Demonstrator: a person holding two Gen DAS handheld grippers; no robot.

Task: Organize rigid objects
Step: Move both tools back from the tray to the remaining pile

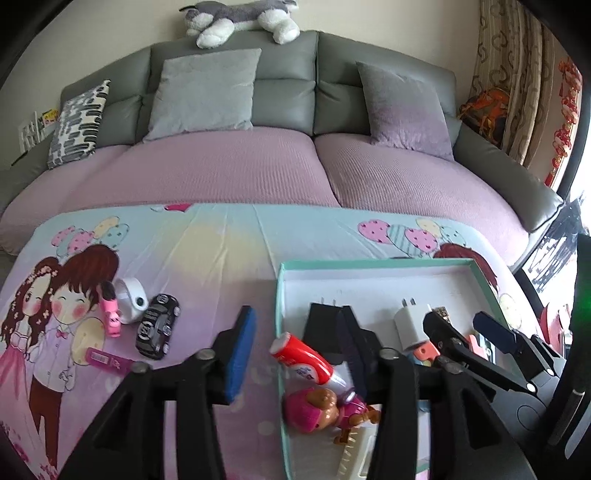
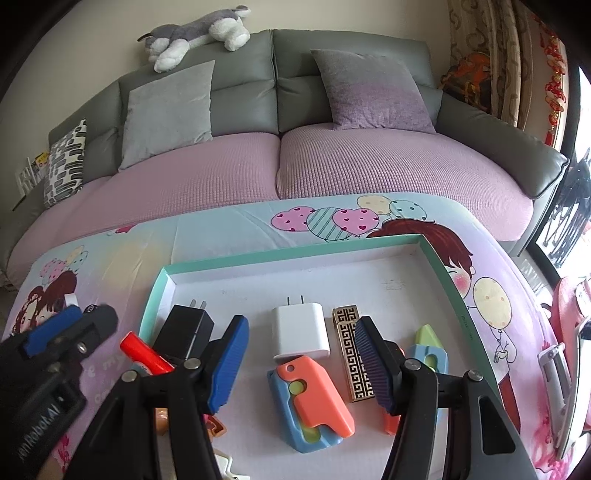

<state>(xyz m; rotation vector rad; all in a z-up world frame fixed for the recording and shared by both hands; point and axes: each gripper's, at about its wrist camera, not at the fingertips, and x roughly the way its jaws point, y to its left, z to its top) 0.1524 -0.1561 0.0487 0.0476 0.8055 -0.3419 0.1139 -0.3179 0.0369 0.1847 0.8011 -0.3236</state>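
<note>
Grey sofa (image 1: 280, 74) w/ lilac seat covers fills the far side; plush dog (image 1: 240, 18) lies on its backrest. Near it, a tabletop under a cartoon-print cloth (image 1: 207, 251).

On the right part of the tabletop sits a teal-rimmed box lid (image 2: 295, 248), white inside. In it, far row, left to right: black charger (image 2: 188, 332), white charger (image 2: 301, 330), gold-patterned lighter (image 2: 349, 350). Nearer: orange/blue toy (image 2: 314, 402), and a green/blue one (image 2: 430, 349) at right. A red/white tube (image 1: 306, 360) and pink dog figure (image 1: 319, 408) lie at the lid's near-left corner, tube crossing the rim.

Left of the lid, on the cloth: white round gadget (image 1: 131, 299), black toy car (image 1: 157, 328), pink figure (image 1: 110, 314), magenta stick (image 1: 107, 360).

Left gripper (image 1: 299, 350): jaws abt half open, straddling the tube, pads not on it, holding nothing. Right gripper (image 2: 299, 369): jaws abt half open above the orange/blue toy and white charger, empty.
</note>
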